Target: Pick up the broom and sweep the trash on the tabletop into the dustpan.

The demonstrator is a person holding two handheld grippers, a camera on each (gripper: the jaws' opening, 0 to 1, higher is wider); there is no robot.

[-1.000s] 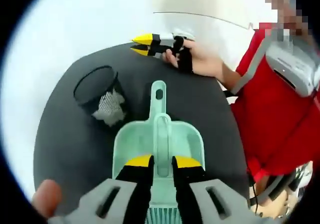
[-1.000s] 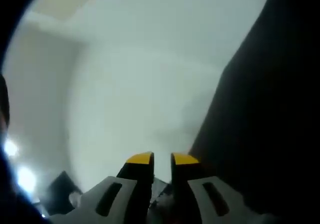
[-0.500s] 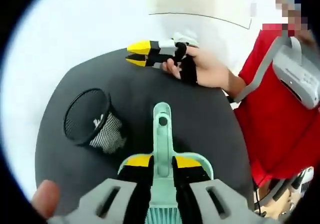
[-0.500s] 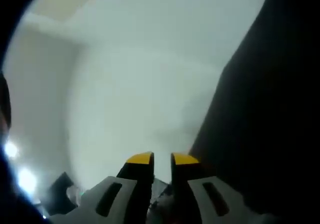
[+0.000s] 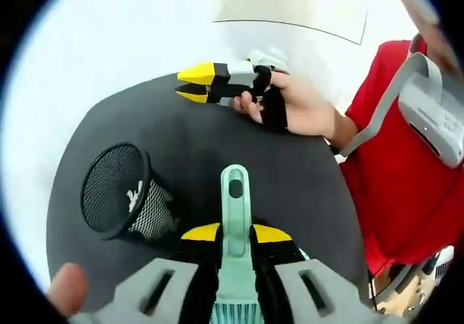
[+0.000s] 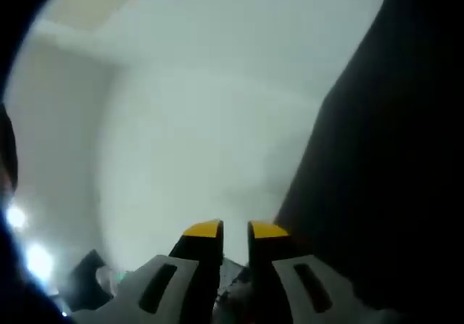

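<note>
Handle (image 5: pixel 234 208) of the mint-green broom is sitting clamped between my left claw (image 5: pixel 235 234) jaws, standing over the dark round worktop (image 5: pixel 290 172). Black mesh bin (image 5: pixel 119 191) is lying tilted just left of it, a white scrap inside. My right claw (image 5: pixel 194 83), jaws nearly together and empty, is hovering at the worktop's far edge, held by a gloved hand (image 5: pixel 290 106). In the right gripper view that claw (image 6: pixel 235 230) is pointing at a blurry pale floor.

The dustpan (image 5: pixel 233 215) shows just its handle — the pan is hidden behind the jaws. The right gripper view is blurred — nothing identifiable beyond its own jaws.
</note>
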